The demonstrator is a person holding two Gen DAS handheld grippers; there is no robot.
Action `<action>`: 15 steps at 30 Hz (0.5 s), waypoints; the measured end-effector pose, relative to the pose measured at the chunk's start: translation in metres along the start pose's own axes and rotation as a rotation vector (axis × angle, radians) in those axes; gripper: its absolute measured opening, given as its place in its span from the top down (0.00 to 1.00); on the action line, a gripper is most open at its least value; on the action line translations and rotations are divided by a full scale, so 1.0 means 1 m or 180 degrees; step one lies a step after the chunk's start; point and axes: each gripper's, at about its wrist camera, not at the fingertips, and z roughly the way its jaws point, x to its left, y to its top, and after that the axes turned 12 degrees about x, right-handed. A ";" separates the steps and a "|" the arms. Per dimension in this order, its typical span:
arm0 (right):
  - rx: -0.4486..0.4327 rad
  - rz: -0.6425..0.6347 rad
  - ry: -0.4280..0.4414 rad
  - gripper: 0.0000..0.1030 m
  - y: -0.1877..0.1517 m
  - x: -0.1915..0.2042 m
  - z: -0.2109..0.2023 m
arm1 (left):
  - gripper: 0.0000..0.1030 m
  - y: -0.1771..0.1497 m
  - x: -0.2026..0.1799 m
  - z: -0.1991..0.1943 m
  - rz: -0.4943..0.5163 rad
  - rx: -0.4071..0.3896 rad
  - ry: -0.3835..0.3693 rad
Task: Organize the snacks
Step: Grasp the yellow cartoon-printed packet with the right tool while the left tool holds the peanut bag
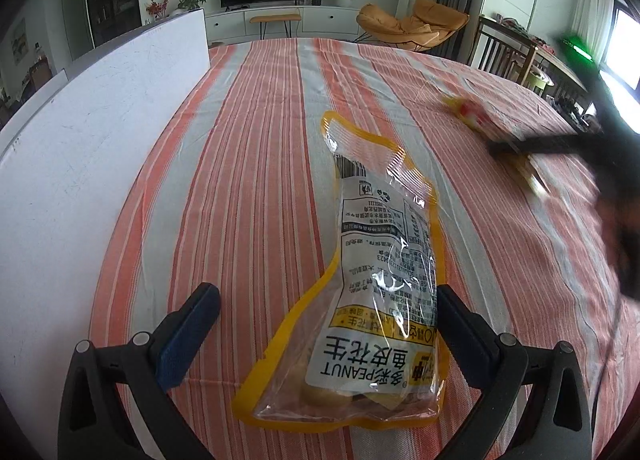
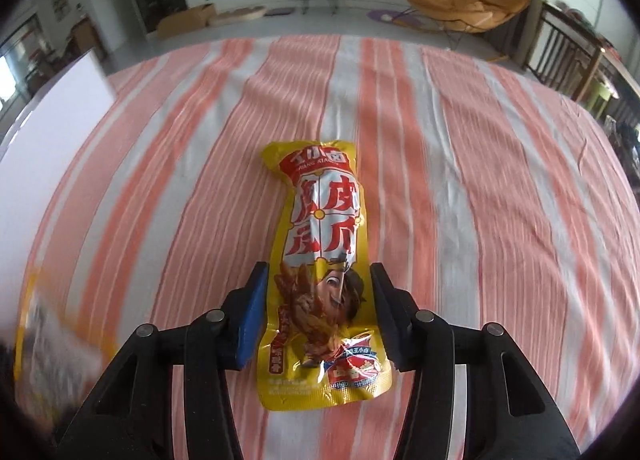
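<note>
Left wrist view is filled by a peanut packet (image 1: 372, 280), clear with a yellow border and the word PEANUT printed on it, which is seen lying flat on the striped tablecloth (image 1: 248, 148). The left gripper (image 1: 328, 300) is held over the near end of this packet, tilted downward, and its jaws are spread wide: the right finger stands at the packet's edge, the blue-padded left finger stands well apart from it, and nothing is pressed. A white board (image 1: 92, 128) is seen along the left side of the table. At the right edge the right gripper (image 1: 516, 148) is shown only as a dark blur, with a yellow and red wrapper just beside it, so its grip cannot be judged from this view.

Right wrist view gives what is missing there. A yellow chicken feet snack packet (image 2: 320, 260), with red characters and a cartoon face, is seen lengthwise between the two fingers of the right gripper (image 2: 316, 280), which is also pointed downward at the cloth. The jaws are drawn in narrowly and both pads are laid against the packet's sides, so the packet is grasped. The peanut packet is visible here only as a blurred shape at the lower left edge.
</note>
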 end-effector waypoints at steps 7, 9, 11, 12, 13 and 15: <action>0.0241 -0.0261 -0.0025 0.49 -0.126 0.004 -0.043 | 0.00 0.001 -0.002 0.001 0.0018 0.0009 0.0018; 0.0382 -0.0288 0.0016 0.47 -0.148 0.004 -0.052 | 0.00 0.003 -0.003 0.002 0.0049 0.0056 0.0023; 0.0441 -0.0212 0.0125 0.30 -0.153 -0.001 -0.058 | 0.00 0.011 -0.006 0.003 0.0178 0.0252 -0.0003; 0.0421 -0.0188 0.0160 0.22 -0.151 -0.003 -0.060 | 0.00 0.016 -0.007 0.002 0.0254 0.0371 -0.0001; 0.0382 -0.0194 0.0144 0.22 -0.149 -0.003 -0.062 | 0.00 0.022 -0.010 -0.002 0.0321 0.0439 0.0062; 0.0362 -0.0256 0.0080 0.22 -0.142 0.001 -0.061 | 0.00 0.027 -0.014 -0.009 0.0386 0.0383 0.0159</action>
